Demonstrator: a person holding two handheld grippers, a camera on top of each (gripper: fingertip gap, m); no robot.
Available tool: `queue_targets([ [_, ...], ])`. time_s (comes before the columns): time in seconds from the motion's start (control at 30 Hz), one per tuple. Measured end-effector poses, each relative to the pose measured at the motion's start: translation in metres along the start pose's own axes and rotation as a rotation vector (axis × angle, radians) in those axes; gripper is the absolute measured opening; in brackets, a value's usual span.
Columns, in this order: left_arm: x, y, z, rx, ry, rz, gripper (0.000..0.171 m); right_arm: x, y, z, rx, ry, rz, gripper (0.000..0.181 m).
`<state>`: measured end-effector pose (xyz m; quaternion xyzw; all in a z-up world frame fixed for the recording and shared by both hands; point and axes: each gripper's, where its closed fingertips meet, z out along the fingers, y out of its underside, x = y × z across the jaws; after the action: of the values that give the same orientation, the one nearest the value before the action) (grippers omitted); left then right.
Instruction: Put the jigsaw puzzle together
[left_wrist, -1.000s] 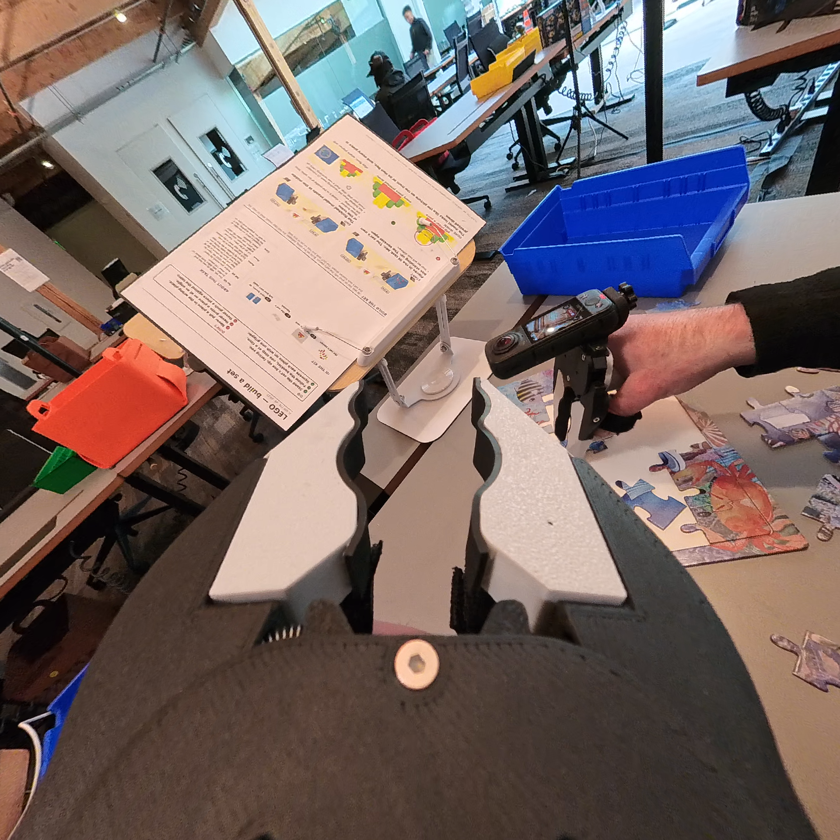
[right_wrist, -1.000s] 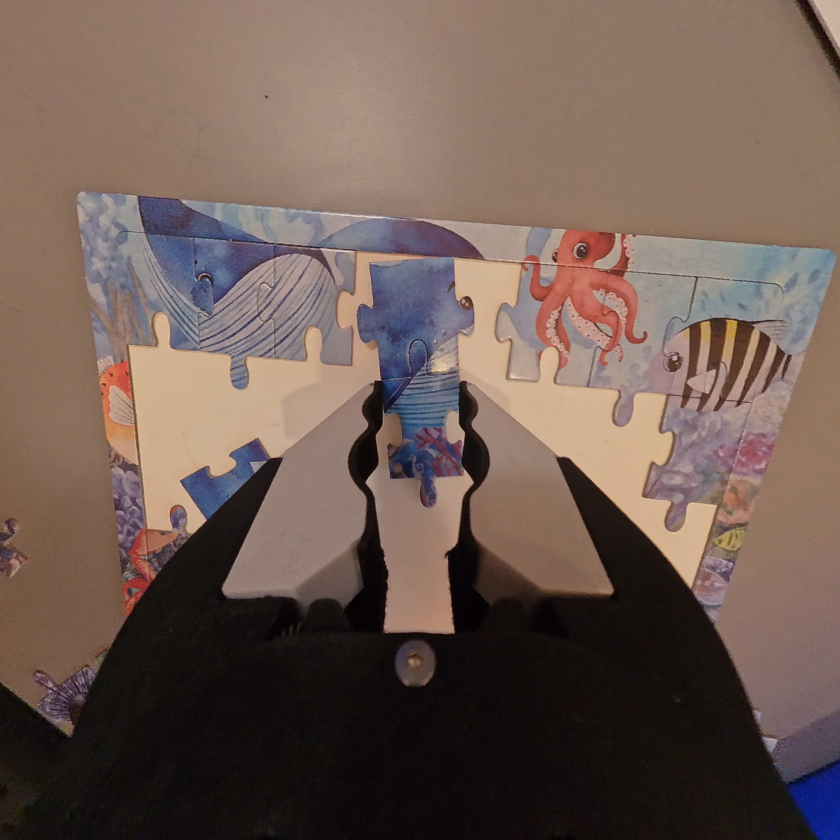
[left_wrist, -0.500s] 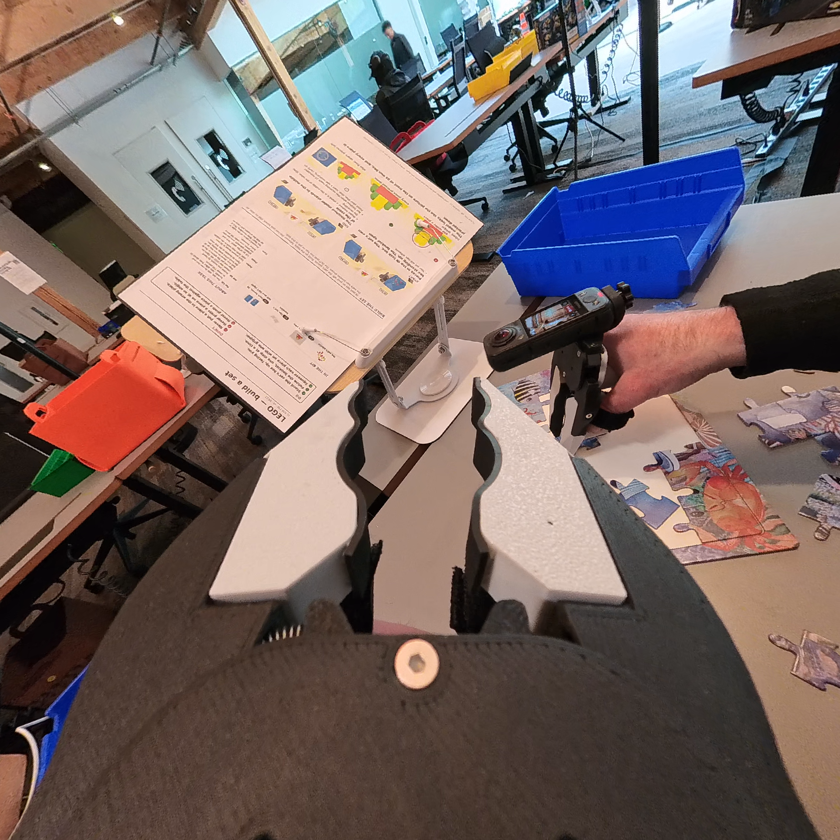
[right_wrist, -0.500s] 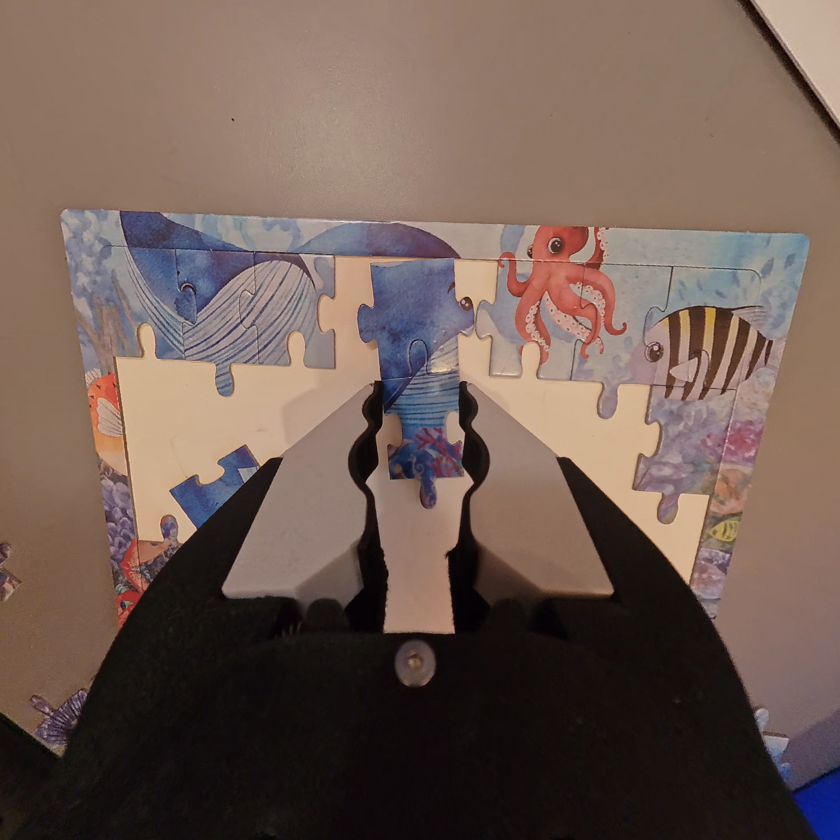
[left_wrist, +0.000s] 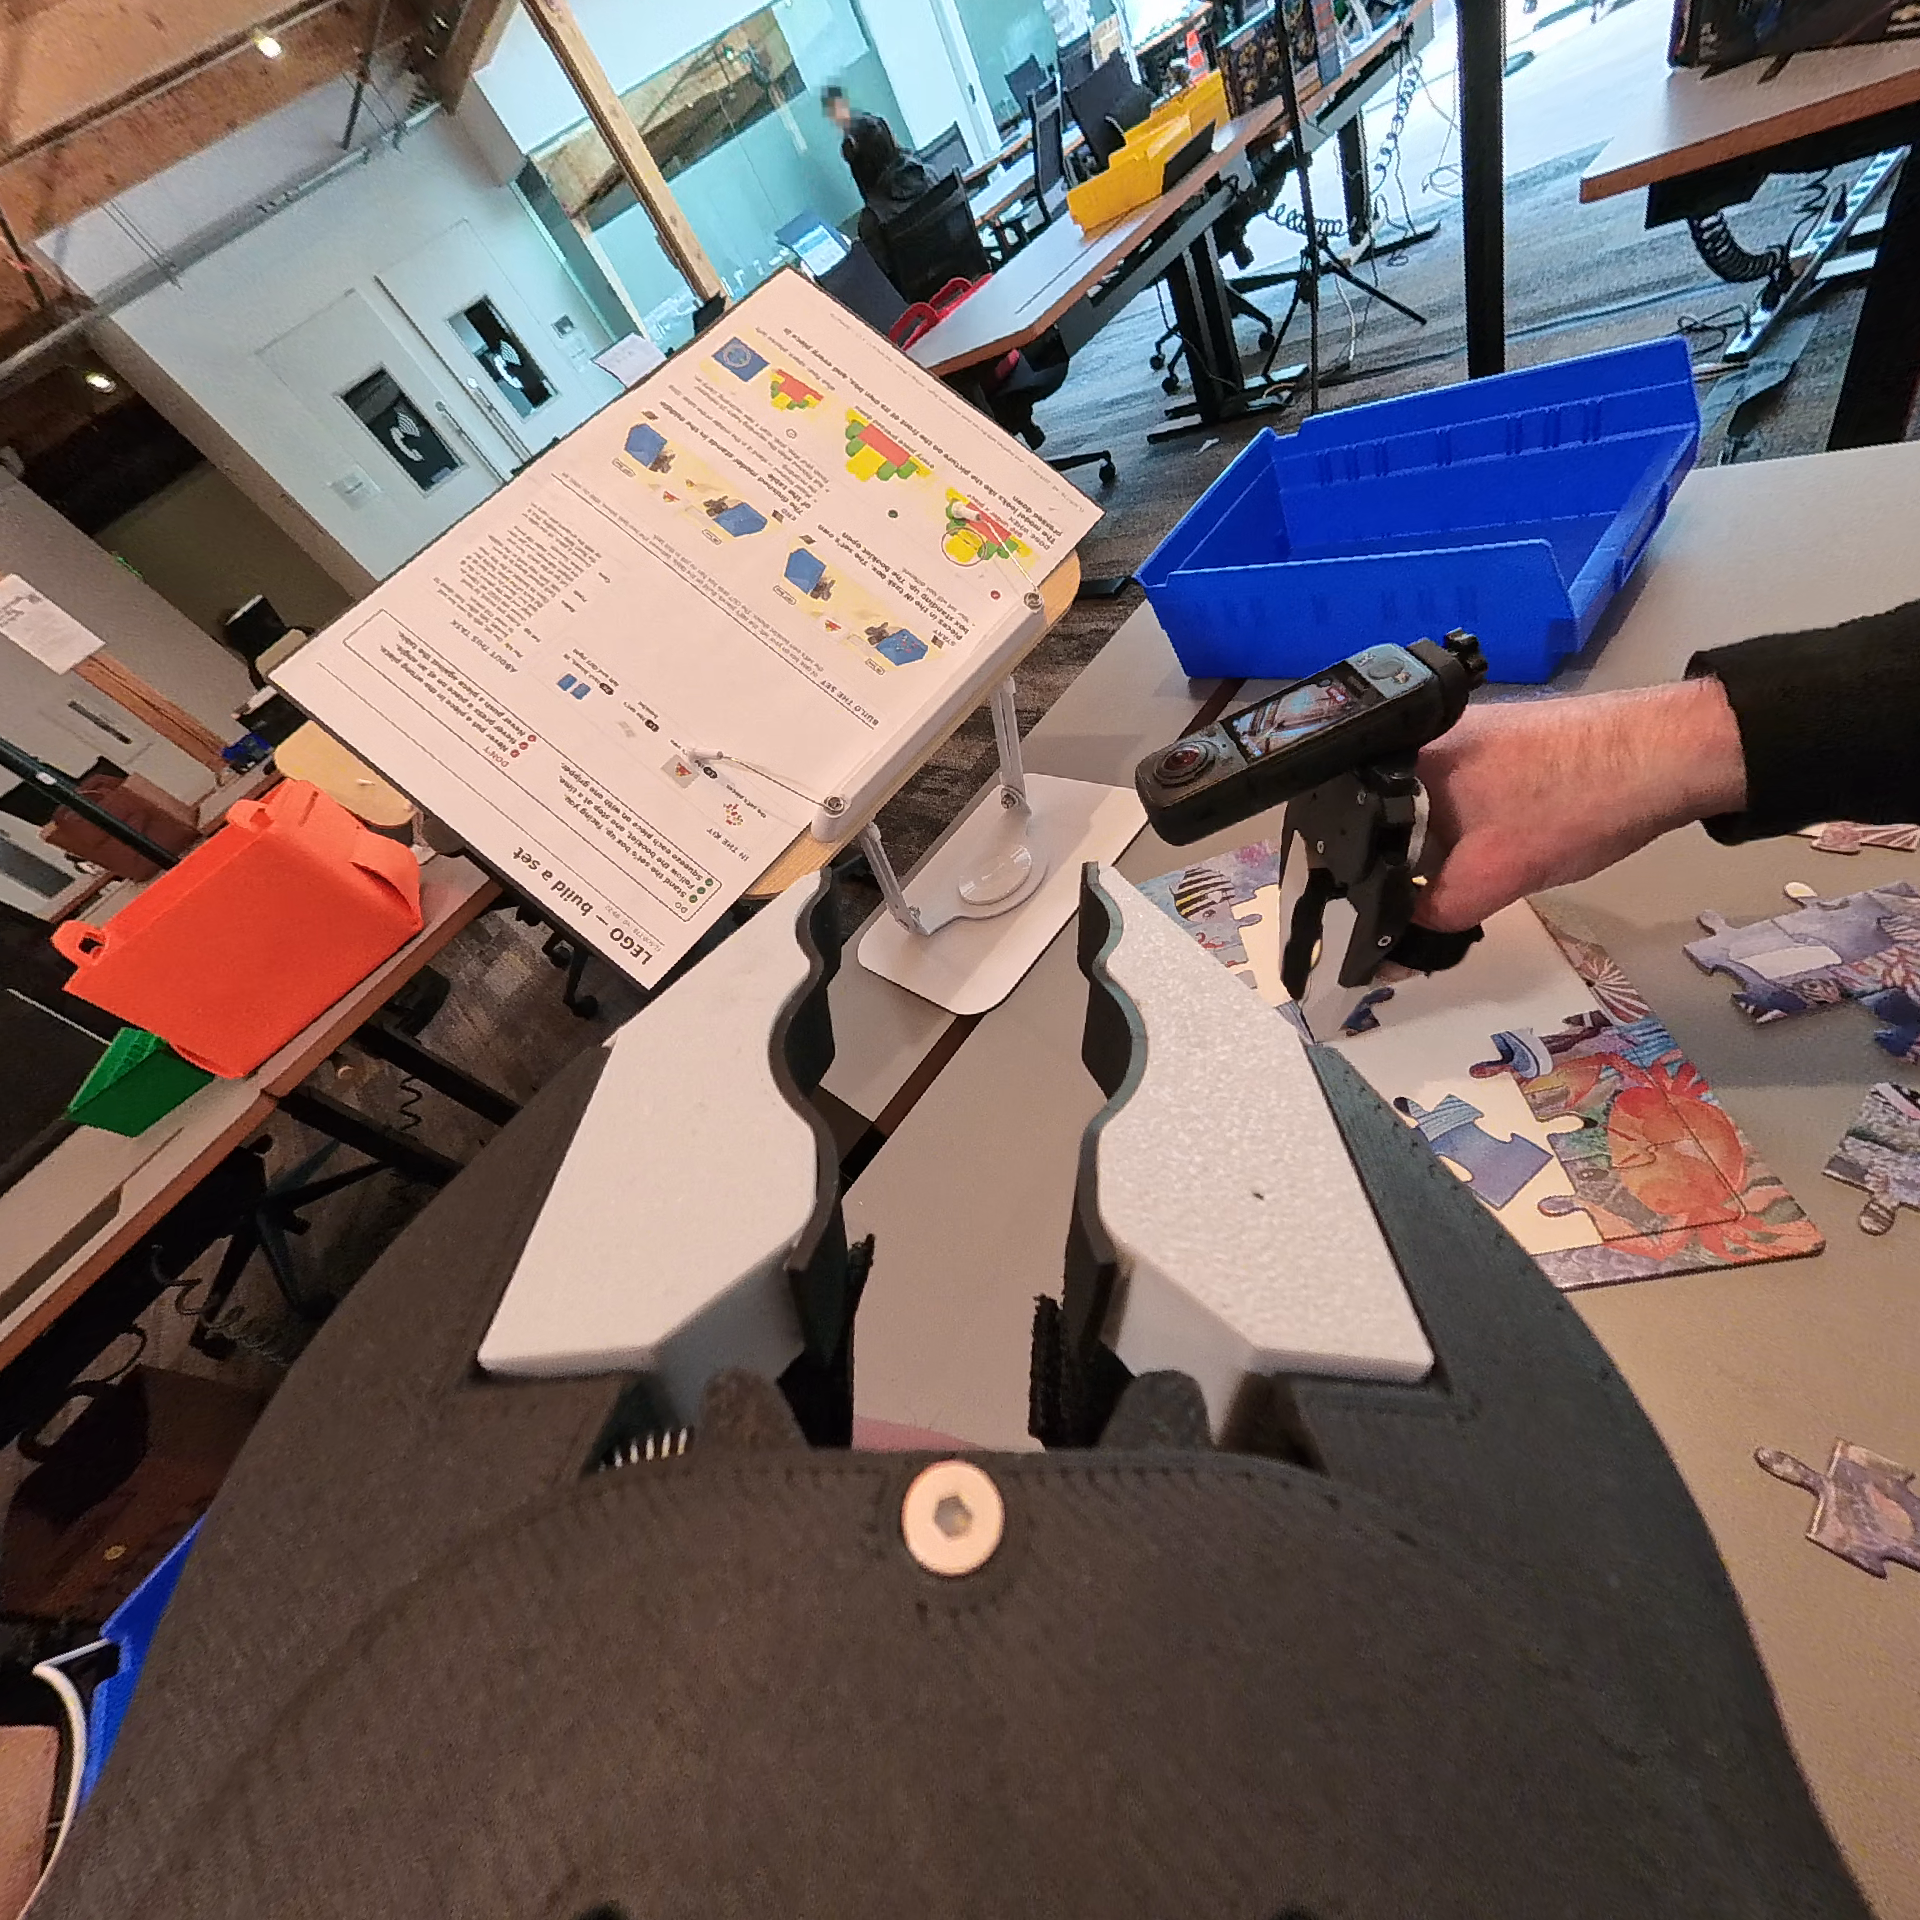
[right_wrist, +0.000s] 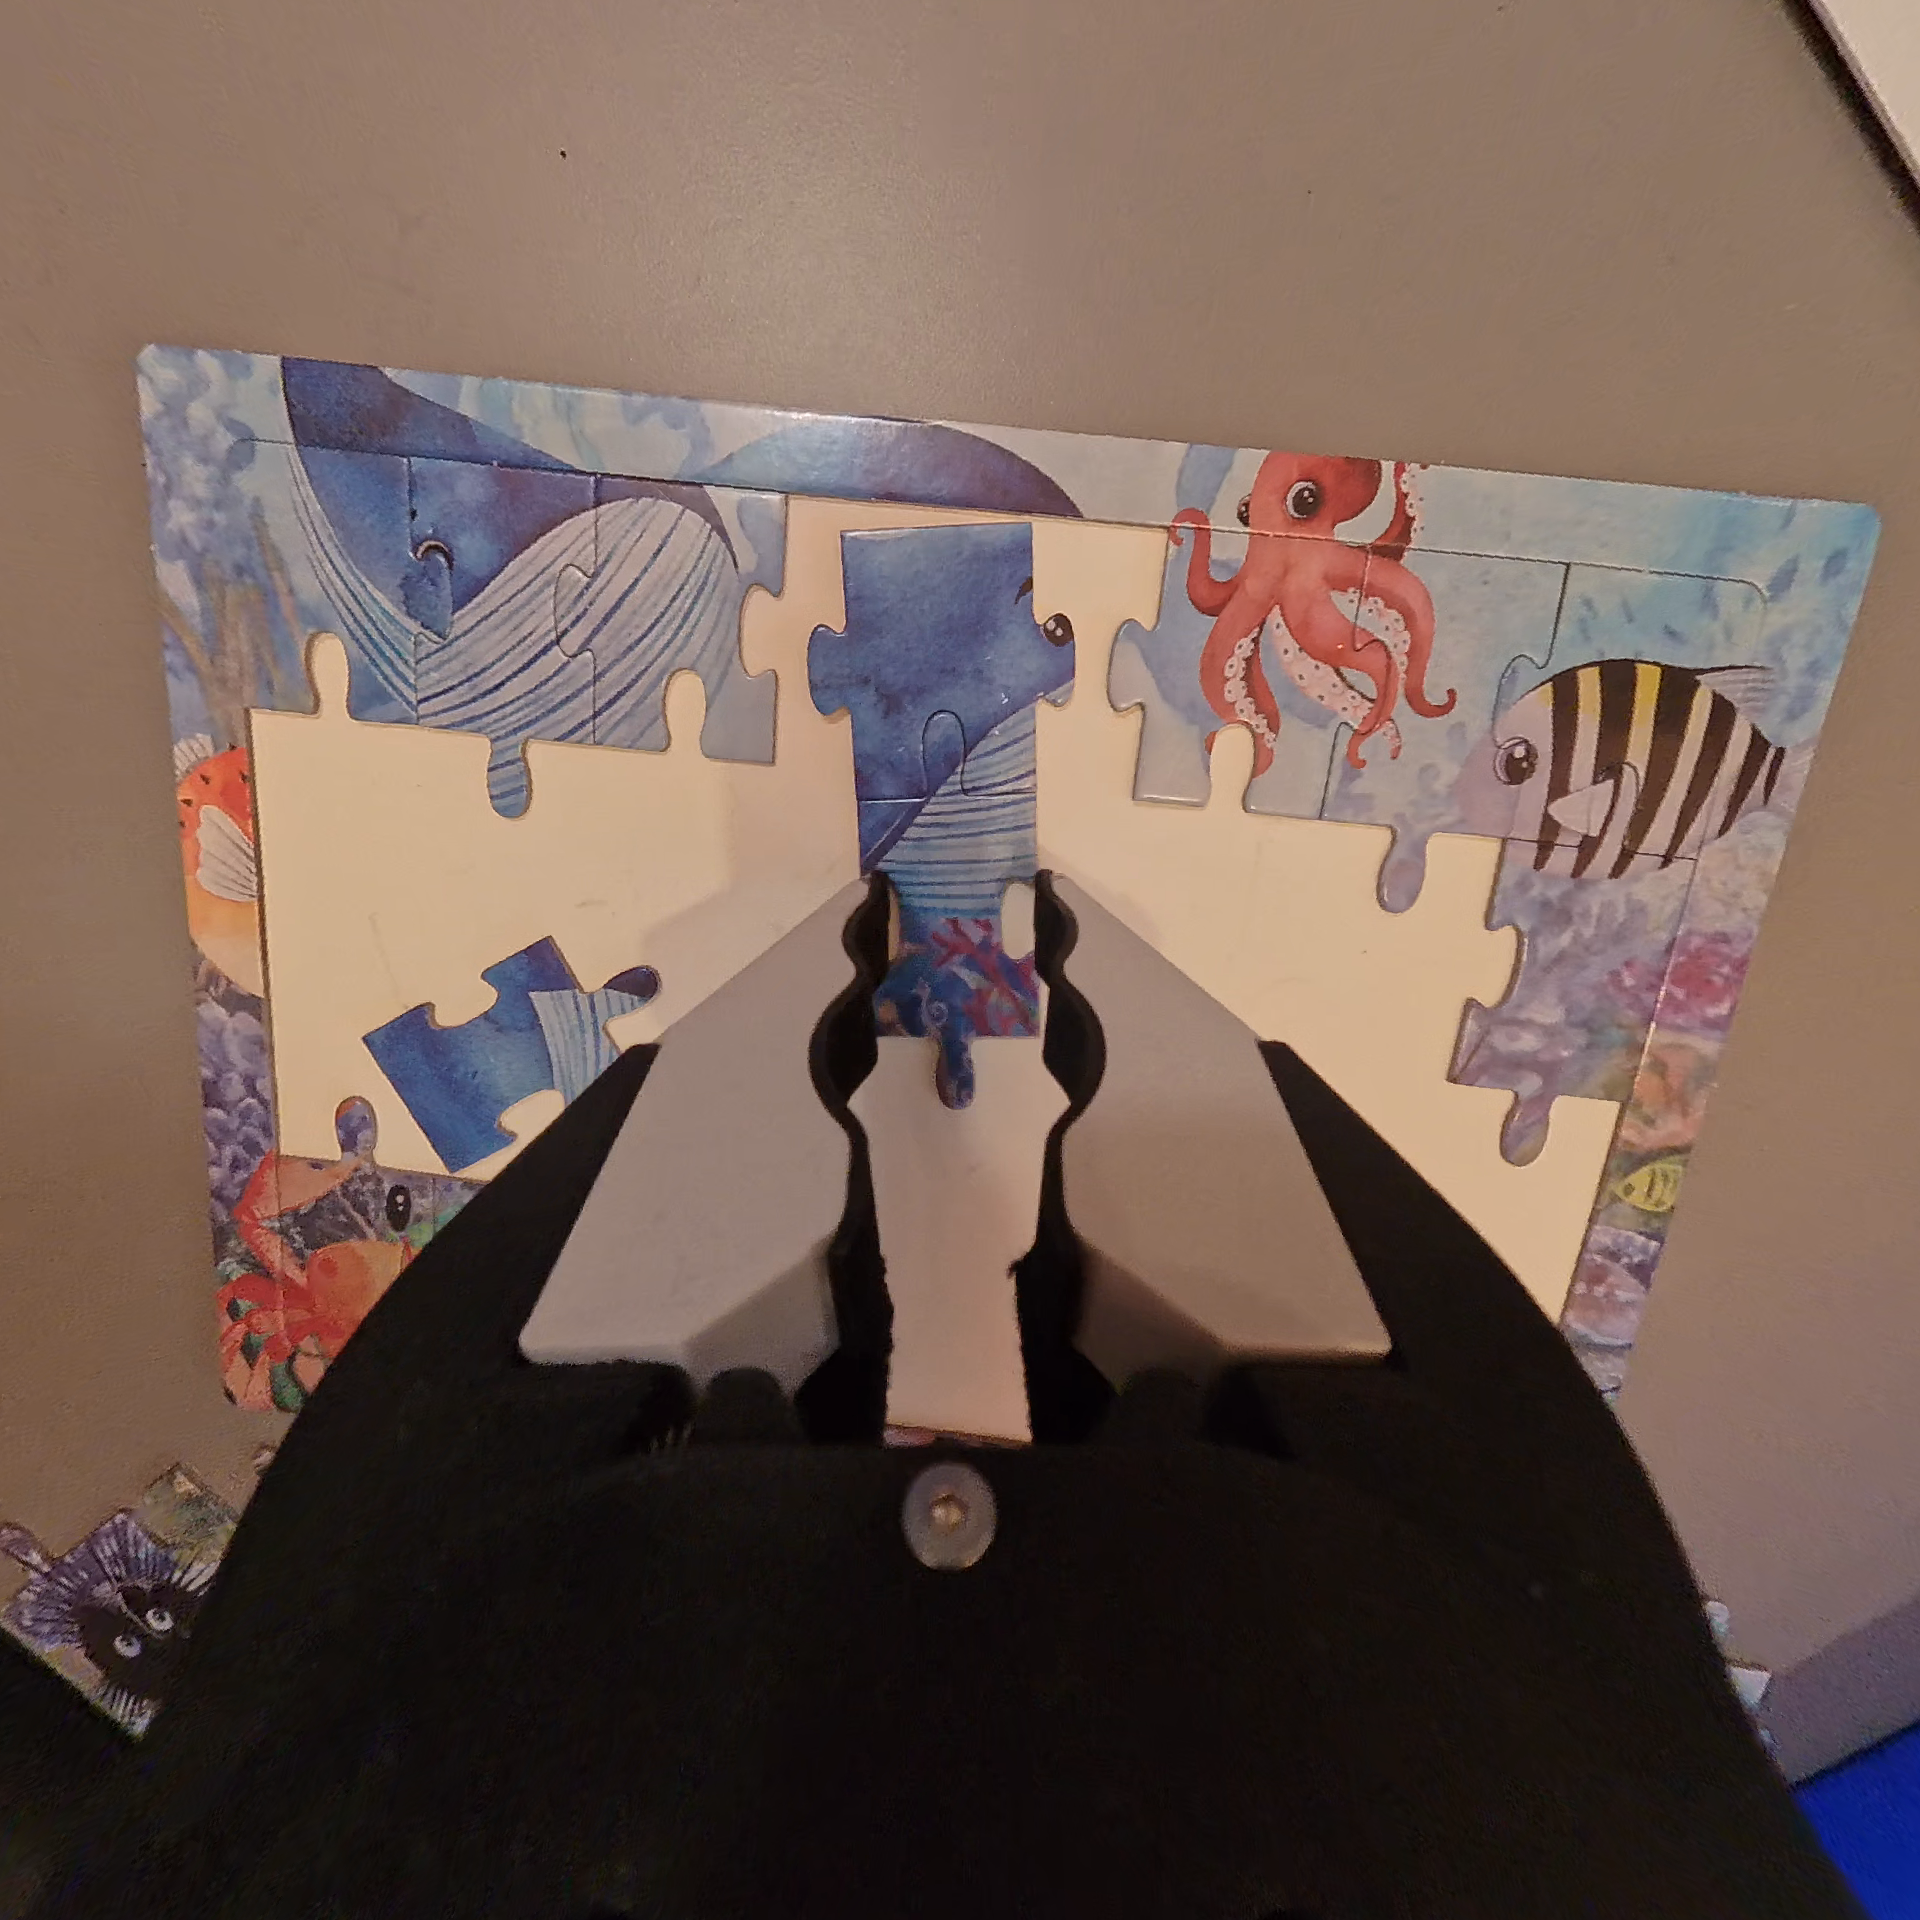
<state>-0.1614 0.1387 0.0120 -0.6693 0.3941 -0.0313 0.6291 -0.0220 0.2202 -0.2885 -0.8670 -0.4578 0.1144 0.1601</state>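
The left gripper (left_wrist: 951, 935) stayed spread and empty above the table edge, unchanged from a second before. The right gripper (right_wrist: 961, 904) kept pinching a joined strip of blue whale pieces (right_wrist: 940, 769) over the puzzle tray (right_wrist: 1714, 540), which had shifted slightly rightward and lower in view. Its black body hid the tray's lower edge.

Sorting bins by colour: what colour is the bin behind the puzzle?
Blue bin, clearest in left wrist view.
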Motion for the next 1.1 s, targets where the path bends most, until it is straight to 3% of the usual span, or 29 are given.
queue_targets([
  [0.27,-0.001,0.001,0.001,-0.001,0.000,-0.004,0.044,0.000,0.000,-0.001,0.012,-0.006,0.013,0.022],
  [0.37,0.000,0.001,0.001,-0.002,0.002,-0.003,0.044,-0.004,-0.001,-0.003,0.020,-0.024,0.026,0.011],
  [0.53,0.001,0.001,0.002,-0.005,0.004,0.000,0.044,-0.010,-0.002,-0.003,0.024,-0.034,0.014,0.015],
  [0.67,-0.002,0.002,0.001,-0.003,0.000,-0.007,0.044,-0.015,-0.001,-0.010,0.047,-0.046,0.011,0.034],
  [0.83,0.000,0.001,0.002,-0.003,0.003,-0.003,0.044,-0.019,0.016,-0.006,0.007,-0.020,-0.016,0.046],
  [0.97,0.001,0.000,0.001,0.000,0.003,0.000,0.044,-0.020,0.015,-0.004,0.041,0.027,-0.039,0.032],
  [1.1,-0.001,0.000,-0.001,0.003,0.000,-0.003,0.044,-0.020,0.014,-0.005,0.060,0.026,-0.023,0.031],
])
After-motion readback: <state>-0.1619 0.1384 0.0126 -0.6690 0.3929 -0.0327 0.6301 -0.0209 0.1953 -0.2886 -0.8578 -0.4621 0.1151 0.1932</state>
